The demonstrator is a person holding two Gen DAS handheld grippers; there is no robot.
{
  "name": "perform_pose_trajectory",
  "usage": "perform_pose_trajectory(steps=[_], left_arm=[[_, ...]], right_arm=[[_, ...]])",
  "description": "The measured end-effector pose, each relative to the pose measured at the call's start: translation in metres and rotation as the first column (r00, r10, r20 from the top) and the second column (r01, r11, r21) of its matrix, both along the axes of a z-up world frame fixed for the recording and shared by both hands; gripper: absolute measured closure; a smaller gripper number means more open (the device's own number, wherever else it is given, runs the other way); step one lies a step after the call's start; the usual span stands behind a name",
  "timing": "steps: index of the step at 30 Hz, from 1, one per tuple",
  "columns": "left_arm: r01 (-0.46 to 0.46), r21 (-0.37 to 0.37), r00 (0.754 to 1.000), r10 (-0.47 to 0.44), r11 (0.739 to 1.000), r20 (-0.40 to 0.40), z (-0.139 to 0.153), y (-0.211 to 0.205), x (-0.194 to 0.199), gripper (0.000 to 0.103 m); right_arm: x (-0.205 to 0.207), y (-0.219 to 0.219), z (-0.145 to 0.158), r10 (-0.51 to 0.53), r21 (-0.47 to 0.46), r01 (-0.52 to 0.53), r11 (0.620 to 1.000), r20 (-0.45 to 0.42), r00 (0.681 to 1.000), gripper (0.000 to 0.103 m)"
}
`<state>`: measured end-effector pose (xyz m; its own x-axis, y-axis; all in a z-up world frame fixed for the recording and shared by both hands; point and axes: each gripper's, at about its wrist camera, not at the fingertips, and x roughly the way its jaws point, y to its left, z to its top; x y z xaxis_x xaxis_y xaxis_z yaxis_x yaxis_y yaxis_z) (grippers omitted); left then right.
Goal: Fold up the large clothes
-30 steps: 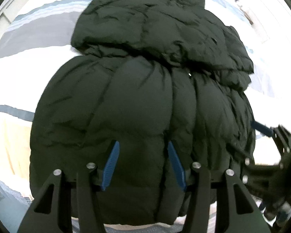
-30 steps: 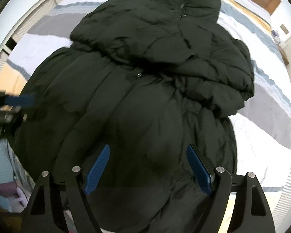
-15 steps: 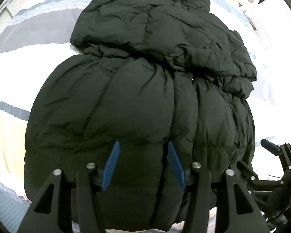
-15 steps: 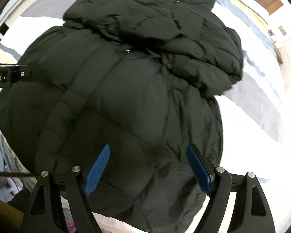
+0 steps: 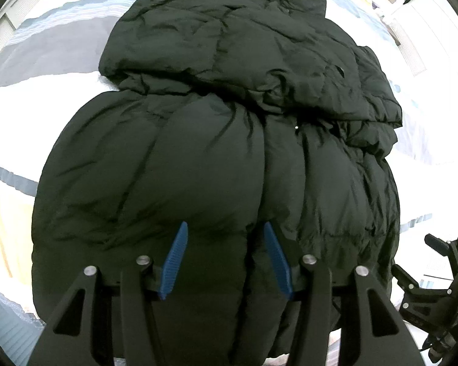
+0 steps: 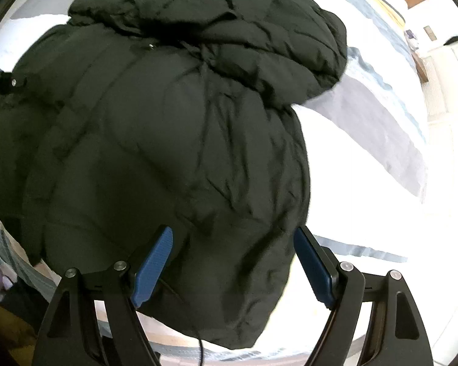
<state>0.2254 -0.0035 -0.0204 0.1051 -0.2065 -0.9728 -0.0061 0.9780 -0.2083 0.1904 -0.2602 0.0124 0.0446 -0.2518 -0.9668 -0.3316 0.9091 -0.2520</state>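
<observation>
Jacket: black puffer jacket (image 5: pixel 216 158), quilted, puffy, sleeves folded across
Surface: bed w/ striped sheet (image 5: pixel 45 61), white/grey/blue
Left gripper (image 5: pixel 224 259): jaws apart, empty
Right gripper (image 6: pixel 233 270): jaws wide, empty

dark puffer jacket (image 5: pixel 216 158) lies on striped bed (image 5: pixel 45 70).

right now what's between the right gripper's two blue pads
In the right wrist view, the hem of the dark green puffer jacket fills the gap of the right gripper. Its jaws stand wide and neither pad presses it.
</observation>
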Motion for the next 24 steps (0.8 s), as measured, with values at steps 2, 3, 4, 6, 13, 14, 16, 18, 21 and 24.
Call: perform_pose_trajectory(steps=[2, 3, 4, 6, 13, 14, 16, 18, 21, 24], left_arm=[[0.007, -0.002, 1.0, -0.007, 1.0, 0.0, -0.001, -0.004, 0.001, 0.052], [0.011, -0.004, 1.0, -0.011, 1.0, -0.001, -0.001, -0.006, 0.002, 0.052], [0.014, -0.005, 1.0, -0.014, 1.0, -0.001, -0.002, -0.008, 0.002, 0.052], [0.019, -0.007, 1.0, -0.019, 1.0, 0.0, -0.003, -0.011, 0.003, 0.052], [0.033, -0.015, 0.999, -0.033, 0.999, 0.001, -0.007, -0.02, 0.004, 0.052], [0.035, -0.015, 0.999, -0.035, 0.999, 0.002, -0.007, -0.022, 0.005, 0.052], [0.038, -0.015, 0.999, -0.038, 0.999, 0.003, -0.007, -0.022, 0.005, 0.052], [0.037, -0.015, 0.999, -0.037, 0.999, 0.004, -0.007, -0.022, 0.005, 0.052], [0.038, -0.014, 0.999, -0.038, 0.999, 0.003, -0.006, -0.022, 0.005, 0.052], [0.039, -0.014, 0.999, -0.039, 0.999, 0.004, -0.006, -0.022, 0.005, 0.052]], right_arm=[[-0.001, -0.004, 0.002, -0.003, -0.012, 0.003, 1.0, -0.005, 1.0, 0.022], [-0.002, -0.006, 0.002, -0.001, -0.022, 0.001, 1.0, -0.008, 1.0, 0.022], [-0.003, -0.008, 0.003, 0.003, -0.032, -0.004, 0.999, -0.01, 1.0, 0.022], [-0.006, -0.013, 0.003, 0.012, -0.058, -0.013, 0.998, -0.015, 1.0, 0.022], [-0.012, -0.034, 0.007, 0.006, -0.108, -0.012, 0.994, -0.05, 0.999, 0.022], [-0.013, -0.036, 0.008, 0.005, -0.113, -0.011, 0.994, -0.055, 0.998, 0.022], [-0.016, -0.041, 0.009, 0.006, -0.121, -0.014, 0.993, -0.072, 0.997, 0.022], [-0.018, -0.045, 0.009, 0.009, -0.132, -0.02, 0.991, -0.084, 0.996, 0.022], [-0.019, -0.05, 0.011, 0.003, -0.139, -0.015, 0.99, -0.087, 0.996, 0.022], [-0.019, -0.051, 0.011, 0.0, -0.135, -0.011, 0.991, -0.083, 0.997, 0.022]])
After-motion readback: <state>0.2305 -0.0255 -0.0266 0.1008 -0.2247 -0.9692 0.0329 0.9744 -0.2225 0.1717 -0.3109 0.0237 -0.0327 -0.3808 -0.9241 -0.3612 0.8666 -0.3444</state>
